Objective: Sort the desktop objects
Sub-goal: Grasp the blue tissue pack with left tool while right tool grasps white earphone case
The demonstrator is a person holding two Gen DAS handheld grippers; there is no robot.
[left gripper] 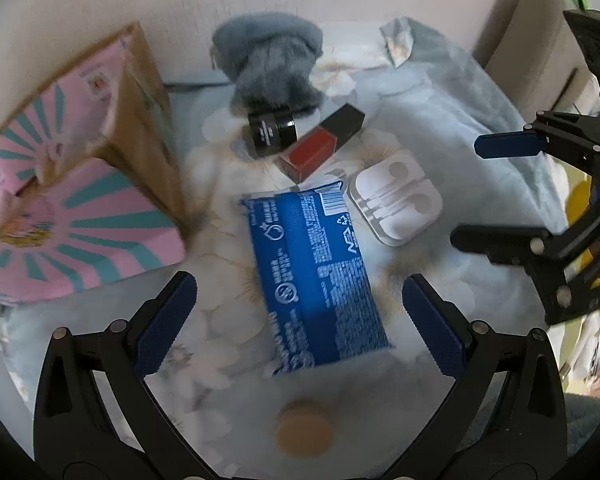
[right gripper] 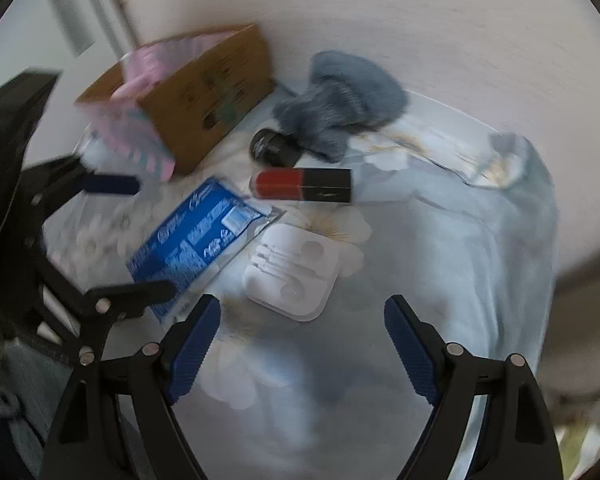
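Left wrist view: left gripper [left gripper: 300,312] spread wide, nothing between its jaws, hovering over a blue packet [left gripper: 320,276] that lies flat on the flowered cloth [left gripper: 440,112].
Right gripper: seen from the right wrist view [right gripper: 302,348], also wide apart and holding nothing, above bare cloth, just in front of a white earphone case [right gripper: 294,274].
Earphone case: beside the packet's far end, not clearly touching it.
Red and black lipstick tube [left gripper: 322,144]: lying behind the packet, next to a small black jar [left gripper: 272,130].
Grey fluffy item [left gripper: 272,60]: behind the jar, near the wall.
Cardboard box [left gripper: 80,184]: open, pink lining, left of the packet.
Tan round disc [left gripper: 304,430]: on the cloth, near the left gripper's base.
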